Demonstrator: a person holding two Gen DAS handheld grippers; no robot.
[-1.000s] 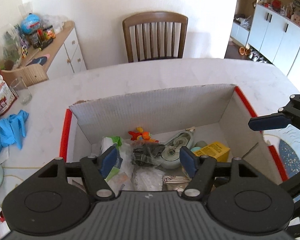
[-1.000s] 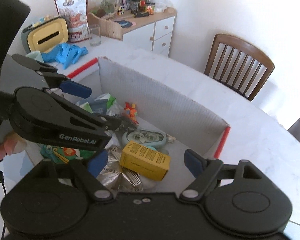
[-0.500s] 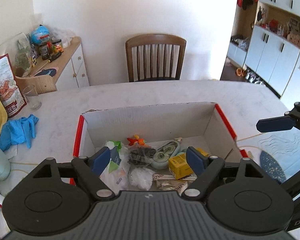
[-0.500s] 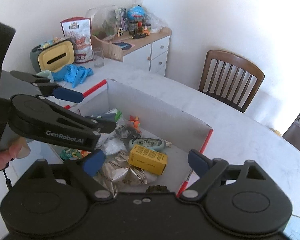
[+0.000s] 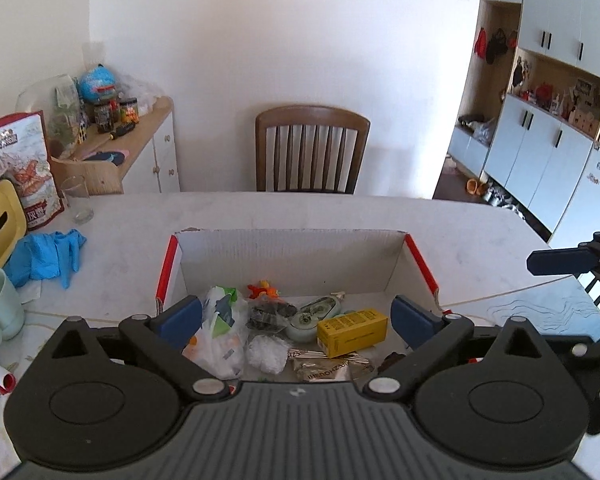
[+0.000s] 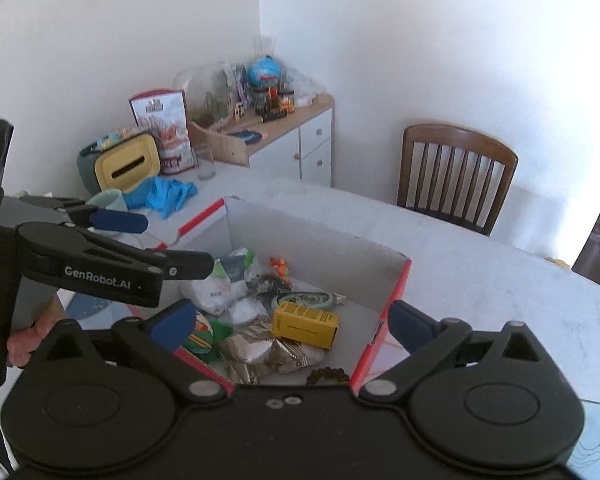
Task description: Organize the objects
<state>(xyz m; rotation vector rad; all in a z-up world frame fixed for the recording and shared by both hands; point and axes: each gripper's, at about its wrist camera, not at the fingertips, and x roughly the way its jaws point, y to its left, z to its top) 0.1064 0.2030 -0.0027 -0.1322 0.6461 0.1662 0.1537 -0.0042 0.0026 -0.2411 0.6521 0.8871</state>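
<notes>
1. Left claw (image 5: 296,318): fingers spread, nothing held. I hover it above the box's near wall so the contents show.
2. Right claw (image 6: 288,322): fingers spread, nothing held, above the box's right corner.
3. Box (image 5: 292,248): open-topped on the table (image 5: 460,232); walls fence the clutter.
4. Yellow carton (image 5: 352,332): at 3 o'clock in the heap, touching a green tape case (image 5: 312,314).
5. White bag (image 5: 220,336): at 9 o'clock.
6. Room: bare table beyond 12 o'clock; I judge entry from above easiest.
</notes>
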